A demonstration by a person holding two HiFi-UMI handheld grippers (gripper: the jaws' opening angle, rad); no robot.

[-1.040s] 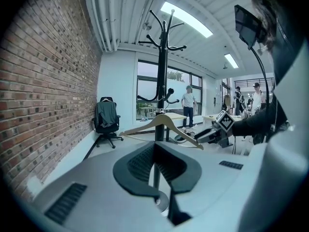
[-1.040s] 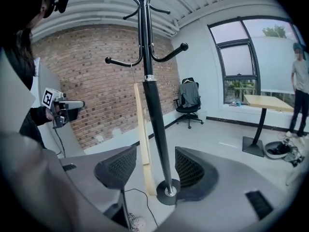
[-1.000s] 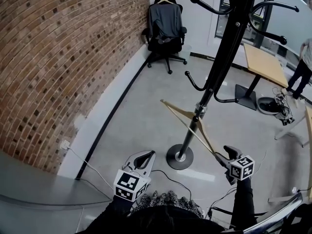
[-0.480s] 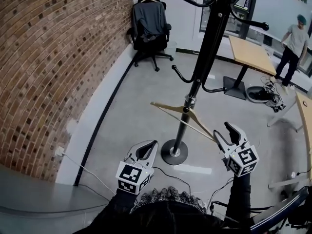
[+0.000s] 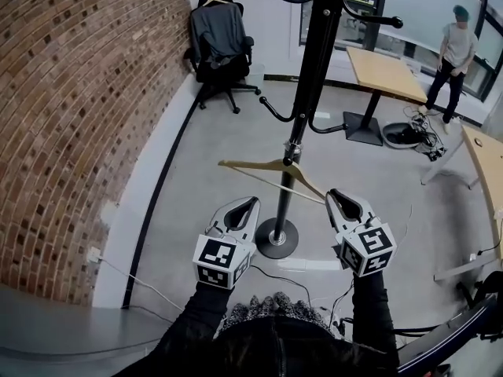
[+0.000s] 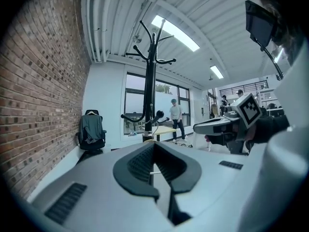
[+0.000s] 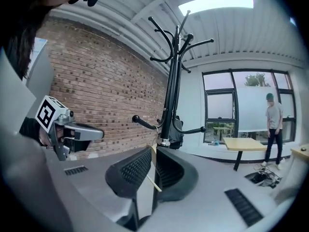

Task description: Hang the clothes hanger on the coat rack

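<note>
The black coat rack (image 5: 313, 69) stands in mid-room on a round base (image 5: 277, 239); its curved hooks also show in the left gripper view (image 6: 150, 86) and the right gripper view (image 7: 171, 81). A wooden clothes hanger (image 5: 267, 168) hangs in the air in front of the pole, below the lowest hooks. My right gripper (image 5: 336, 198) holds its right end, its jaws closing on the wooden arm (image 7: 153, 177) that runs between them. My left gripper (image 5: 251, 203) is level with it, a little left of the pole, shut and empty. From each gripper view I see the other gripper: the right (image 6: 215, 126), the left (image 7: 72, 129).
A brick wall (image 5: 71, 108) runs along the left. An office chair (image 5: 218, 42) with a grey garment stands in the far corner. A wooden table (image 5: 385, 73) and a person (image 5: 452, 49) are at the back right. Cables (image 5: 283, 277) lie on the floor near the base.
Both grippers have risen, the right more. The right jaws have narrowed onto the hanger's end, and the hanger has come up along the pole. The person at the back has walked left.
</note>
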